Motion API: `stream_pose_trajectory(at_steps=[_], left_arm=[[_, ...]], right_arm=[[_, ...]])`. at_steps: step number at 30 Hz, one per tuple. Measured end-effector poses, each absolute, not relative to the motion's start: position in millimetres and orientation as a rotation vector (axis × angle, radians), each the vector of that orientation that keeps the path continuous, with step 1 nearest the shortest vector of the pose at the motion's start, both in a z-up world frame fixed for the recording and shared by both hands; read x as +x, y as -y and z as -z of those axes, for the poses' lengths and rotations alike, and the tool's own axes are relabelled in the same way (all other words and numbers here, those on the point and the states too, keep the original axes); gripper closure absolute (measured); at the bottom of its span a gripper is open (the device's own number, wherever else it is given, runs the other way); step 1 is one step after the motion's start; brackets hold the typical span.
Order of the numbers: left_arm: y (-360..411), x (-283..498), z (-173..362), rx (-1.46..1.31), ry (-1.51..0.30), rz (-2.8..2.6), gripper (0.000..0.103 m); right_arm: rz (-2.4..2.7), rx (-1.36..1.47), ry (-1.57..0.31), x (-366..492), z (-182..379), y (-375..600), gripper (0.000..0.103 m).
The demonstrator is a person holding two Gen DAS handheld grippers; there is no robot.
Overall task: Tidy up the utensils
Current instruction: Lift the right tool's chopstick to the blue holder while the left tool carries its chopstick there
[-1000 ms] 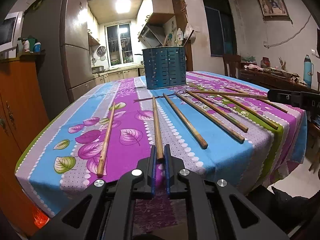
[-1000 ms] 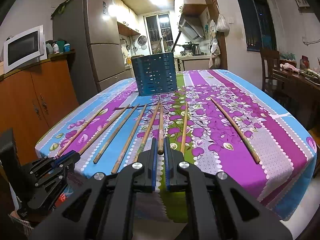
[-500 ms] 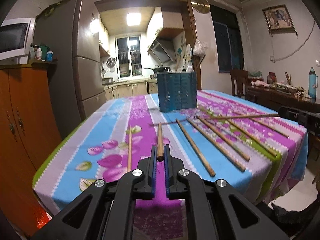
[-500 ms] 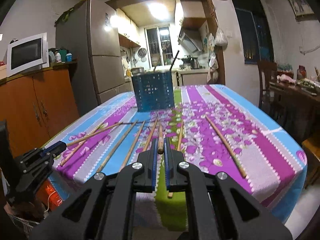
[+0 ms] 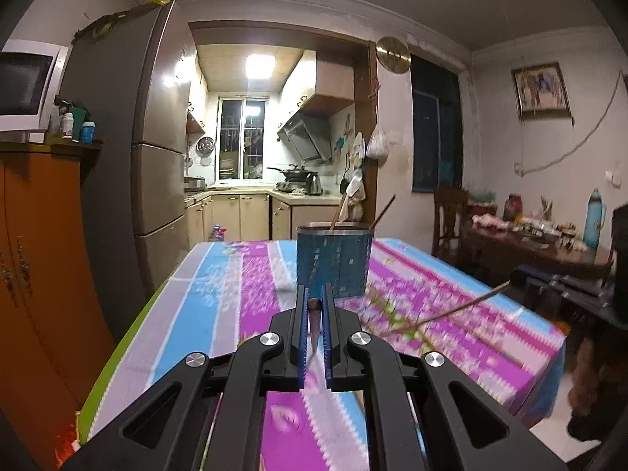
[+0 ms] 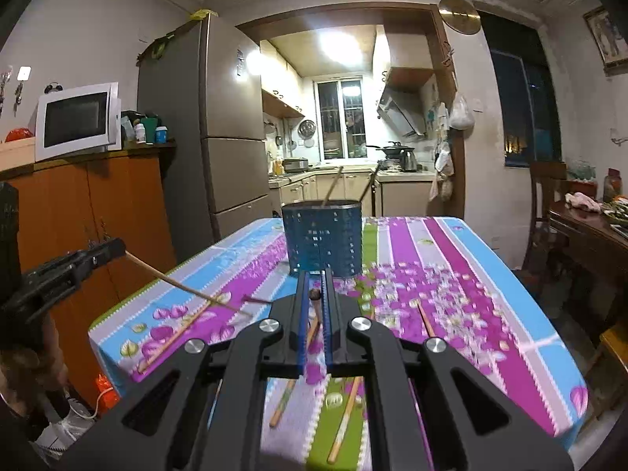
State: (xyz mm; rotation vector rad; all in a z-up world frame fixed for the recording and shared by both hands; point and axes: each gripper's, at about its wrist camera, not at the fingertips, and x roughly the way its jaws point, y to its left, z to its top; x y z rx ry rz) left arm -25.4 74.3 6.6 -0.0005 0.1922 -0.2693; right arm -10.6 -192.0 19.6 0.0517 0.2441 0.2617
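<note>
Both tongs [image 5: 315,306] [image 6: 315,294] now higher, one chopstick [image 5: 314,314] [image 6: 314,295] apiece off the tablecloth [image 5: 219,306].

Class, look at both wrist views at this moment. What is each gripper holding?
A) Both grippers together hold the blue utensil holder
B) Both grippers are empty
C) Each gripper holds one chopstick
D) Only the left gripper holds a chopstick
C: the left gripper is clamped on a chopstick, and the right gripper on another chopstick; the blue utensil holder stands apart on the table.

Holder [image 6: 322,237] on table [image 6: 471,274]
</note>
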Motion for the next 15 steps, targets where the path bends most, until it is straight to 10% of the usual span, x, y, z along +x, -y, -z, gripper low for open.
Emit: stream_pose_trajectory(at_steps=[15], left_arm=[[-69.1,-5.3,-54.1,-0.015,-0.172,0.286,0.095]], right_arm=[[-0.304,0.047,-0.204,11.0,-60.2,199.1,0.098]])
